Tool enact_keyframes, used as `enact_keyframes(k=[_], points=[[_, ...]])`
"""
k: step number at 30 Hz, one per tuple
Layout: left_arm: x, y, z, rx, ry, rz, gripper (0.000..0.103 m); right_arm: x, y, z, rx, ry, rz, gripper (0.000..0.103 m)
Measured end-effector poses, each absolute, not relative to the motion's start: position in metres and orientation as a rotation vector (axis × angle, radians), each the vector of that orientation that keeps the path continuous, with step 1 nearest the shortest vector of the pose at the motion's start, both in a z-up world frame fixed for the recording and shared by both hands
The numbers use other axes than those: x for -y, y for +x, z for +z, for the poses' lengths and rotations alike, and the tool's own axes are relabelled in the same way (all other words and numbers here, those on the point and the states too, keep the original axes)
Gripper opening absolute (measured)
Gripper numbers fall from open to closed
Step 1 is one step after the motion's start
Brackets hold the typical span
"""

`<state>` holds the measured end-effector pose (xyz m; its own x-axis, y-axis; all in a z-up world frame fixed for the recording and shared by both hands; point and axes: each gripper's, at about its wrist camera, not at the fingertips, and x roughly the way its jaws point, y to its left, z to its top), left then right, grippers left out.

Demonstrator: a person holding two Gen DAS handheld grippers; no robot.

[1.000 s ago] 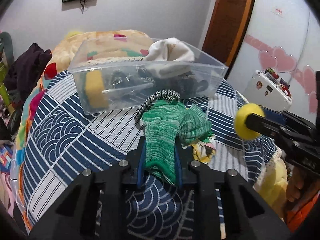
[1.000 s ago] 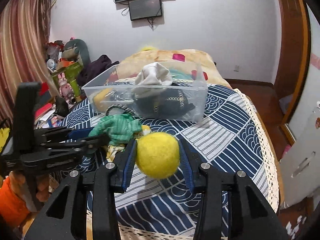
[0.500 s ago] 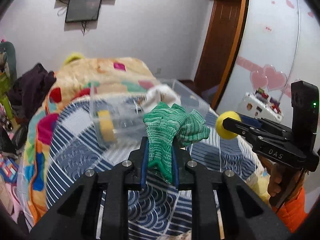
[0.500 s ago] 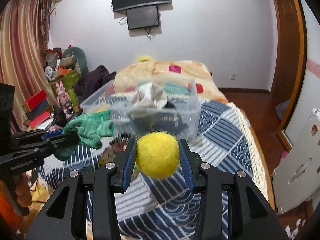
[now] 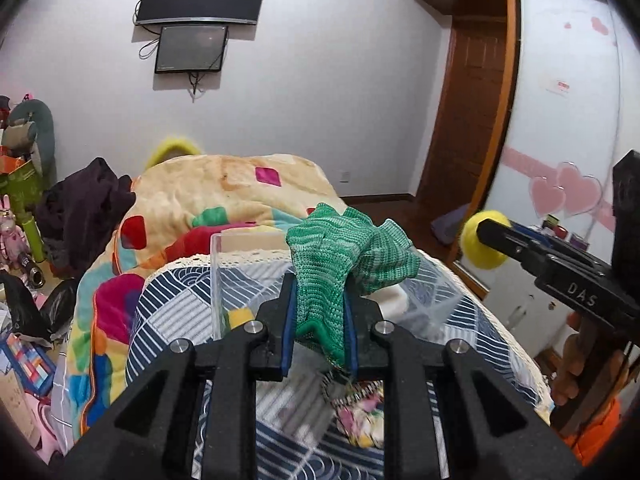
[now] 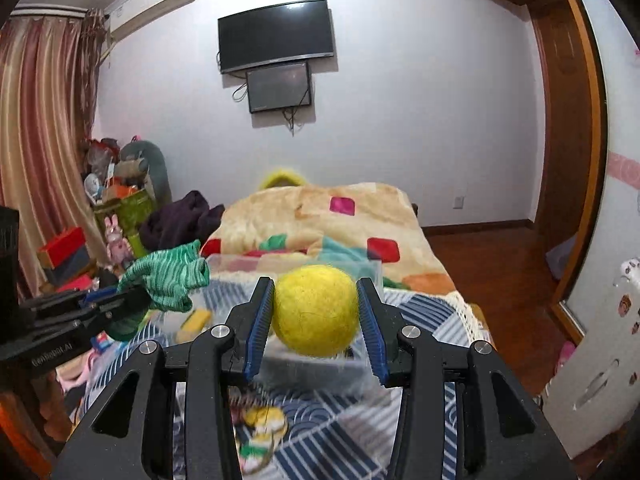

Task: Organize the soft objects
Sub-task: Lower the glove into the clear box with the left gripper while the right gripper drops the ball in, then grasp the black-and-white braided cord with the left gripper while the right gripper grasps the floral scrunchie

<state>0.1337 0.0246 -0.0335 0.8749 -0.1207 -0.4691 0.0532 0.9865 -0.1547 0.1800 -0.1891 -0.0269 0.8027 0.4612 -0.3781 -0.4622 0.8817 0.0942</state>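
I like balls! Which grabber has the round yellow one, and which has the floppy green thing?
The right gripper squeezes the round yellow ball. The left gripper pinches the floppy green knitted glove, which droops over its fingers instead.

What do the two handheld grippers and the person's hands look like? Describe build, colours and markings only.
Both the left gripper and the right gripper are matte black plastic frames with triangular cut-outs, silver pivot screws and blue ribbed pads on the jaws. The right one's side reads "DAS" in white; the left's white lettering is blurred. The right hand is bare, with an orange sleeve.

"DAS" stands in white on the right tongs (image 5: 490, 236); other lettering is blurred.
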Motion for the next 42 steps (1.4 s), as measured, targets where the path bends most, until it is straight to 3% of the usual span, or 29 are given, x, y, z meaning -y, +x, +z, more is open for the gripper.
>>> enact_keyframes(k=[22, 29, 33, 40, 42], points=[[-0.014, 0.211, -0.098, -0.683, -0.113, -0.030, 0.021, 0.176, 0.227, -0.084, -0.642, -0.022, 0.461, 0.040], [-0.016, 0.203, -0.096, -0.684, -0.116, -0.036, 0.036, 0.171, 0.227, -0.082, -0.641, -0.086, 0.437, 0.042], [-0.016, 0.192, -0.089, -0.661, -0.112, -0.040, 0.054, 0.172, 0.220, -0.077, -0.616, -0.116, 0.421, 0.054], [-0.015, 0.166, -0.069, -0.594, -0.111, -0.054, 0.062, 0.179, 0.204, -0.060, -0.563, -0.112, 0.425, 0.062], [-0.016, 0.157, -0.063, -0.569, -0.116, -0.054, 0.067, 0.181, 0.198, -0.056, -0.542, -0.103, 0.429, 0.072]])
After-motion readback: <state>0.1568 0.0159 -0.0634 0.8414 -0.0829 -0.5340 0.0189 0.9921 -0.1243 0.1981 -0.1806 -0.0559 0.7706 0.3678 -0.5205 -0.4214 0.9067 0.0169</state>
